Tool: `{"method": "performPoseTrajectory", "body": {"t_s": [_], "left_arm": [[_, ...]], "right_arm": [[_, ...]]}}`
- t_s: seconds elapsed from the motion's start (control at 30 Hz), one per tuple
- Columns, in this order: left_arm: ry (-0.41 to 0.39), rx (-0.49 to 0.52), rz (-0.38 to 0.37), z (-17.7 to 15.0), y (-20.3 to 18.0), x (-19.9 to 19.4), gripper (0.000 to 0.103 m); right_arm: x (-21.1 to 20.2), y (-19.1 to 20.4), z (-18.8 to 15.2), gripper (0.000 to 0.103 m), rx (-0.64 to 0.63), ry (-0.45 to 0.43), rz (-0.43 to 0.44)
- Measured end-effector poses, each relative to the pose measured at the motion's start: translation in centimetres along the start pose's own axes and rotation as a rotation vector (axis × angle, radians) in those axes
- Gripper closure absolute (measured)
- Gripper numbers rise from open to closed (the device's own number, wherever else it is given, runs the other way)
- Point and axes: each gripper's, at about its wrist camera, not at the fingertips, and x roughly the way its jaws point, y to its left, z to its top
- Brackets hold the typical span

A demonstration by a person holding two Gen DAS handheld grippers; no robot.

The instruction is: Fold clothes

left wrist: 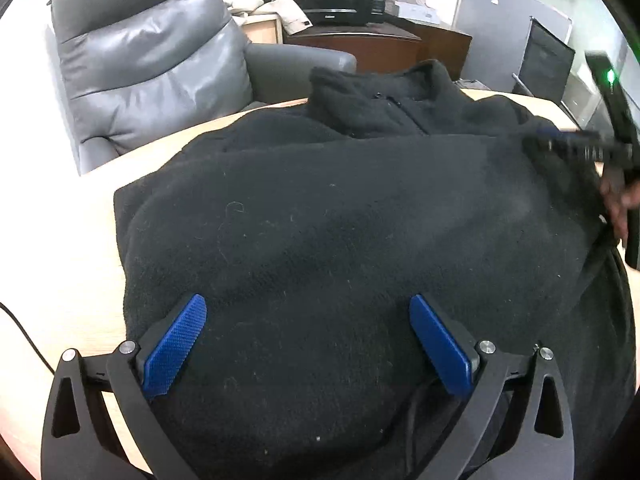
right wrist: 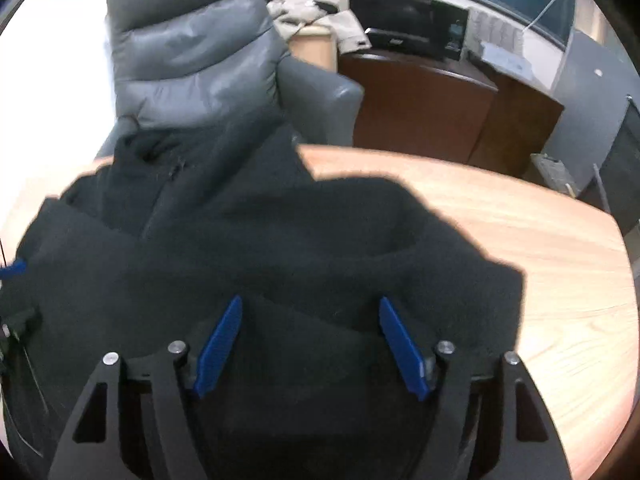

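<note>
On the pale wooden counter (right wrist: 520,216) lay a black fleece jacket (left wrist: 340,220), its collar (left wrist: 380,84) and zip at the far side, toward a grey leather armchair (left wrist: 144,60). The garment looked partly folded: a broad layer of fleece lay doubled over the body, with a straight edge showing at its left side in the left wrist view and a stepped outline at its right side in the right wrist view, as if sleeves or side panels had been brought inward. How many layers sat beneath could not be told from the dark cloth.

The left claw (left wrist: 308,344) hovered over the near part of the jacket with its blue pads spread wide, grasping nothing. The right claw (right wrist: 310,344) was likewise released, jaws apart above the near right part of the fleece; whether either touched the cloth was unclear. The right view was blurred.

By my judgement the job stood around its middle: the widthwise folds seemed done, while the collar end lay unfolded, so a lengthwise fold and a final tidy probably remained.
</note>
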Motion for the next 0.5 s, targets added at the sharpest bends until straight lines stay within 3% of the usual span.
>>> {"method": "performPoseTrajectory", "body": {"t_s": [0.1,0.23,0.3,0.33,0.4,0.43,0.47,0.5], "left_arm": [[-0.063,-0.049,-0.062,0.6,0.6,-1.8,0.001],[-0.015,-0.06,-0.034,0.9,0.6,0.9,0.001],[-0.017,-0.019,-0.003,0.6,0.0,1.4,0.0],[-0.021,0.002,0.01,0.5,-0.3,1.5,0.0],[-0.029,0.003,0.003,0.3,-0.1,1.4,0.0],[-0.031,-0.003,-0.006,0.4,0.0,1.4,0.0],[-0.033,-0.011,-0.015,0.4,0.2,1.4,0.0],[-0.037,-0.021,-0.025,0.4,0.4,1.1,0.0]], "right_arm": [[-1.5,0.6,2.0,0.029,0.009,-0.093,0.059],[2.0,1.9,3.8,0.029,-0.002,-0.011,0.176],[4.8,2.1,4.3,0.029,0.013,0.048,0.162],[6.1,2.2,4.5,0.034,0.021,0.078,0.155],[6.2,1.4,4.2,0.042,0.019,0.035,0.115],[6.1,0.9,4.1,0.055,0.044,0.028,0.095],[6.1,0.4,4.1,0.061,0.069,0.021,0.076],[5.9,0.3,4.2,0.061,0.084,0.019,0.031]]}}
